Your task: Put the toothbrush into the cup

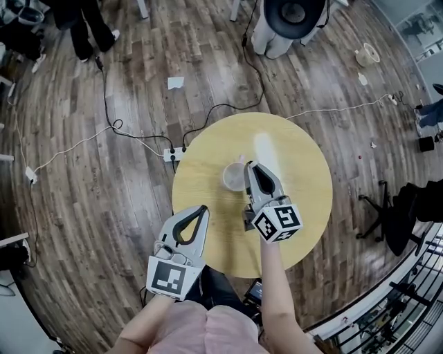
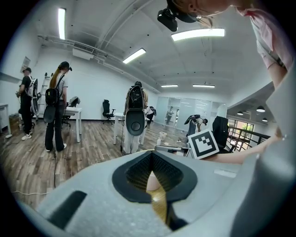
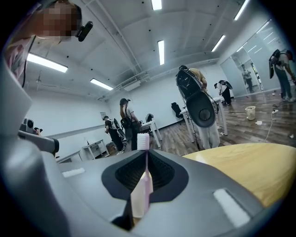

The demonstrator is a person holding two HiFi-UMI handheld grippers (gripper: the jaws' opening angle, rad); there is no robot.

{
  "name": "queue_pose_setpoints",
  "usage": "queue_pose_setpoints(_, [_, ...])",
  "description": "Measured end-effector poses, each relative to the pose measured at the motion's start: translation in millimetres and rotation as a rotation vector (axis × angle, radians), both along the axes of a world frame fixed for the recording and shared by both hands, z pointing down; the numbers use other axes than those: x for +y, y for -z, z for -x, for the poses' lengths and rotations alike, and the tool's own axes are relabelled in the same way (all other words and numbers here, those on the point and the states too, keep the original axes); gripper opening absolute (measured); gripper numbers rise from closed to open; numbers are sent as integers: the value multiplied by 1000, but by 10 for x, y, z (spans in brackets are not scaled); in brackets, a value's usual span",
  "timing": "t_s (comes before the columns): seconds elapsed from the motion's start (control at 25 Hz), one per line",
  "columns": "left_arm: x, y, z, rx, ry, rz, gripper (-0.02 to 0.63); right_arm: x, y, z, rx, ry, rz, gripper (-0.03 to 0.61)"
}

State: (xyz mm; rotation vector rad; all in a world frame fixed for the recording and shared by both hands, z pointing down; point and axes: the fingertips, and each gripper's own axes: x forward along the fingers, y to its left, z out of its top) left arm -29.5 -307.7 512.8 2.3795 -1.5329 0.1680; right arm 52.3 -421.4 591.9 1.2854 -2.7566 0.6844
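A pale cup (image 1: pixel 232 177) stands near the middle of the round wooden table (image 1: pixel 297 173). My right gripper (image 1: pixel 249 166) hovers at the cup's right rim, shut on a pink toothbrush (image 3: pixel 141 192) whose white bristle head (image 3: pixel 144 140) sticks out past the jaws. In the head view, the brush tip (image 1: pixel 241 159) shows just above the cup's far rim. My left gripper (image 1: pixel 201 208) hangs over the table's near left edge, shut and empty. Through its jaws I glimpse the cup (image 2: pixel 151 181).
Cables and a power strip (image 1: pixel 173 153) lie on the wooden floor left of the table. A large speaker on a stand (image 1: pixel 291 21) is behind it, a black chair (image 1: pixel 398 214) to the right. Several people stand by desks farther off.
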Motion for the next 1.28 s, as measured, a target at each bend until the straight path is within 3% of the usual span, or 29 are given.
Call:
queue_pose_setpoints(0.36, [39, -9, 8, 7, 9, 1, -3, -10, -237, -88, -26, -54, 74, 25])
queue_pose_setpoints(0.48, [52, 9, 0, 8, 11, -1, -3, -5, -346, -110, 5, -51, 114, 87])
queue_pose_setpoints(0.6, [59, 59, -20, 11, 15, -8, -3, 5, -368, -174, 4, -64, 129, 87])
queue_pose_setpoints(1.28, [138, 286, -21, 23, 19, -57, -3, 74, 21, -224, -29, -95, 67, 72])
